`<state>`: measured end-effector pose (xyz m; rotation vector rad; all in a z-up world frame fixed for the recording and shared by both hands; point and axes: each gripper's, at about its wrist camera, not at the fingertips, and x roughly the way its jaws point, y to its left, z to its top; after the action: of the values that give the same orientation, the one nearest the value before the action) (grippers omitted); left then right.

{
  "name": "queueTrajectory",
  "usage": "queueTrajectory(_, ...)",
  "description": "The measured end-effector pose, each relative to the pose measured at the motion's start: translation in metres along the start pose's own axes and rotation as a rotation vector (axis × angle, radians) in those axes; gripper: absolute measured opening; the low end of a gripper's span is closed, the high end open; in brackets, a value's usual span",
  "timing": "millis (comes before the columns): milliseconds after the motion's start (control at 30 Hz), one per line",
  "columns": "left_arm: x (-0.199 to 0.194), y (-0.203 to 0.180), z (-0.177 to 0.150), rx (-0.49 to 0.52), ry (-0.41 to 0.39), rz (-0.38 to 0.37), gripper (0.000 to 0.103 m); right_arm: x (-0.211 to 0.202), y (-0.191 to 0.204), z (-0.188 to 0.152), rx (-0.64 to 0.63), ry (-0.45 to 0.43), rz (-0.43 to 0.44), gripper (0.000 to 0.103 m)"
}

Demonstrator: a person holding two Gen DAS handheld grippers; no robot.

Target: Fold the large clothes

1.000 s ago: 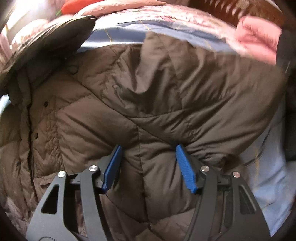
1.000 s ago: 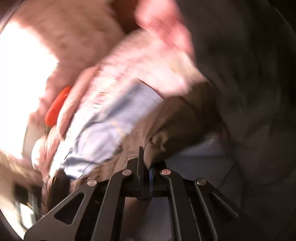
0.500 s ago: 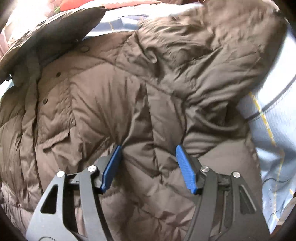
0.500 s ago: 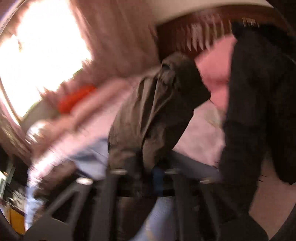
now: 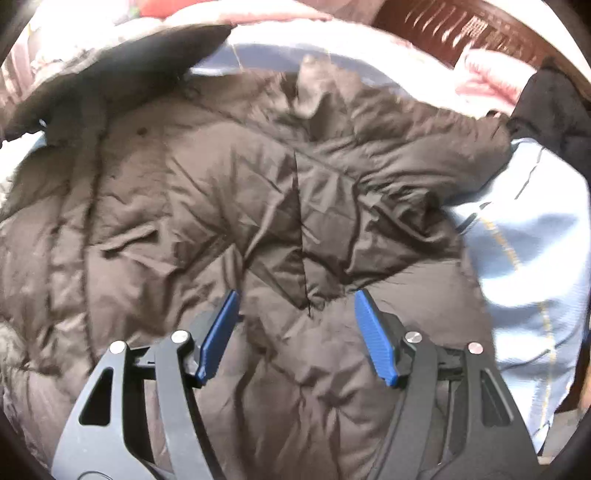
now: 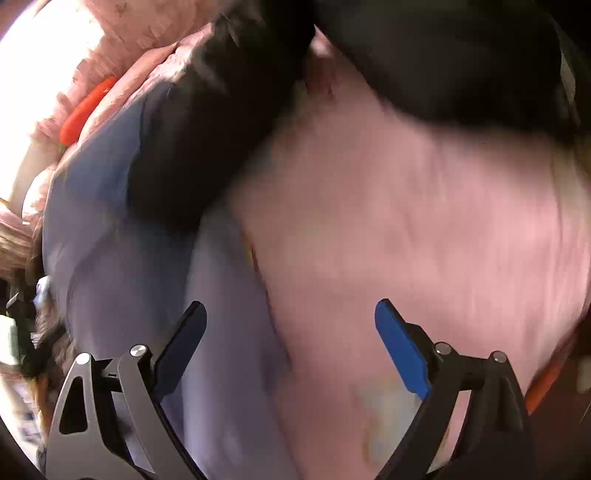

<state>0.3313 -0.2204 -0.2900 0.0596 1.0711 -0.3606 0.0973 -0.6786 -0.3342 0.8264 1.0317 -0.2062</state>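
Note:
A large brown quilted down jacket point(image 5: 229, 206) lies spread on the bed and fills the left wrist view, with one sleeve folded across its body toward the upper right. My left gripper point(image 5: 295, 314) is open, its blue pads just above the jacket's lower middle, holding nothing. My right gripper point(image 6: 291, 325) is open and empty over the blue sheet point(image 6: 110, 229) and a pink blanket point(image 6: 424, 229). A dark piece of the jacket point(image 6: 199, 122) shows at the upper left of the right wrist view, apart from the fingers.
A light blue sheet point(image 5: 524, 251) lies right of the jacket. Pink bedding point(image 5: 484, 74) and a dark wooden headboard point(image 5: 443, 26) lie beyond. A black garment point(image 5: 554, 110) sits at the far right. An orange object point(image 6: 86, 109) lies by the bright window.
My right gripper has opened and let go of the jacket sleeve, which now lies folded across the jacket. The left gripper stays open over the jacket.

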Motion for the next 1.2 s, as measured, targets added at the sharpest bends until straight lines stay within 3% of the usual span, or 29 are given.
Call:
queueTrajectory(67, -0.013, -0.010, -0.002, 0.014, -0.028, 0.003, 0.069, 0.003, -0.005, -0.015, 0.062, 0.016, 0.127, 0.100)
queueTrajectory(133, -0.018, -0.017, -0.001, 0.026, -0.028, 0.012, 0.070, 0.019, 0.010, -0.021, 0.062, 0.038, 0.159, 0.100)
queueTrajectory(167, -0.018, -0.020, -0.001, 0.031, -0.019, 0.010, 0.070, 0.023, 0.019, -0.018, 0.042, 0.041, 0.147, 0.089)
queueTrajectory(200, -0.019, -0.022, -0.001, 0.031, -0.014, 0.007, 0.070, 0.029, 0.032, -0.018, 0.004, 0.060, 0.126, 0.026)
queueTrajectory(233, -0.020, -0.023, 0.001, 0.030, -0.012, 0.007, 0.070, 0.036, 0.039, -0.018, 0.014, 0.093, 0.105, 0.001)
queueTrajectory(300, -0.021, -0.030, 0.003, 0.030, -0.015, 0.013, 0.071, 0.035, 0.044, -0.013, 0.009, 0.067, 0.057, 0.000)
queueTrajectory(367, -0.027, -0.023, -0.003, 0.033, -0.026, 0.024, 0.074, 0.007, 0.041, -0.008, -0.032, -0.054, -0.182, 0.000)
queueTrajectory(400, -0.030, -0.020, -0.005, 0.037, -0.032, 0.033, 0.074, -0.015, 0.028, -0.004, -0.020, -0.138, -0.343, 0.000)
queueTrajectory(433, -0.030, -0.018, -0.006, 0.042, -0.037, 0.049, 0.075, -0.035, 0.011, -0.001, 0.018, -0.196, -0.471, 0.000)
queueTrajectory(467, -0.029, -0.016, -0.007, 0.047, -0.038, 0.057, 0.075, -0.056, -0.025, -0.001, 0.135, -0.215, -0.502, 0.000)
queueTrajectory(500, -0.028, -0.014, -0.009, 0.050, -0.037, 0.061, 0.075, -0.063, -0.047, -0.003, 0.217, -0.198, -0.521, 0.000)
queueTrajectory(567, -0.021, -0.011, -0.012, 0.048, -0.018, 0.065, 0.075, -0.070, -0.096, -0.013, 0.341, -0.172, -0.684, 0.000)
queueTrajectory(633, -0.012, -0.008, -0.014, 0.033, 0.008, 0.051, 0.075, -0.068, -0.114, -0.017, 0.394, -0.119, -0.597, 0.000)
queueTrajectory(667, -0.008, -0.006, -0.016, 0.028, 0.015, 0.045, 0.075, -0.075, -0.111, -0.015, 0.403, -0.140, -0.605, 0.000)
queueTrajectory(733, -0.002, -0.004, -0.020, 0.027, 0.022, 0.048, 0.076, -0.101, -0.086, -0.006, 0.384, -0.295, -0.622, 0.009)
queueTrajectory(767, 0.001, -0.004, -0.021, 0.030, 0.023, 0.050, 0.077, -0.113, -0.051, 0.007, 0.308, -0.392, -0.550, 0.015)
queueTrajectory(800, 0.005, -0.004, -0.024, 0.034, 0.025, 0.055, 0.077, -0.112, -0.022, 0.017, 0.237, -0.412, -0.460, 0.032)
queueTrajectory(833, 0.009, -0.004, -0.026, 0.037, 0.025, 0.059, 0.079, -0.107, 0.016, 0.038, 0.129, -0.398, -0.307, 0.048)
queueTrajectory(867, 0.014, -0.004, -0.028, 0.037, 0.026, 0.064, 0.080, -0.103, 0.040, 0.052, 0.063, -0.384, -0.201, 0.076)
queueTrajectory(933, 0.019, -0.004, -0.030, 0.041, 0.020, 0.073, 0.082, -0.080, 0.108, 0.101, -0.071, -0.364, 0.050, 0.081)
queueTrajectory(1000, 0.022, -0.005, -0.031, 0.049, 0.016, 0.086, 0.083, -0.040, 0.164, 0.152, -0.098, -0.319, 0.165, 0.081)
queueTrajectory(1067, 0.024, -0.004, -0.029, 0.042, 0.018, 0.088, 0.083, 0.001, 0.178, 0.188, -0.049, -0.233, 0.183, 0.081)
queueTrajectory(1100, 0.026, -0.004, -0.029, 0.037, 0.021, 0.087, 0.083, 0.038, 0.177, 0.216, 0.020, -0.186, 0.149, 0.079)
queueTrajectory(1200, 0.028, 0.000, -0.027, 0.022, 0.028, 0.077, 0.084, 0.097, 0.162, 0.260, 0.097, -0.139, -0.053, 0.065)
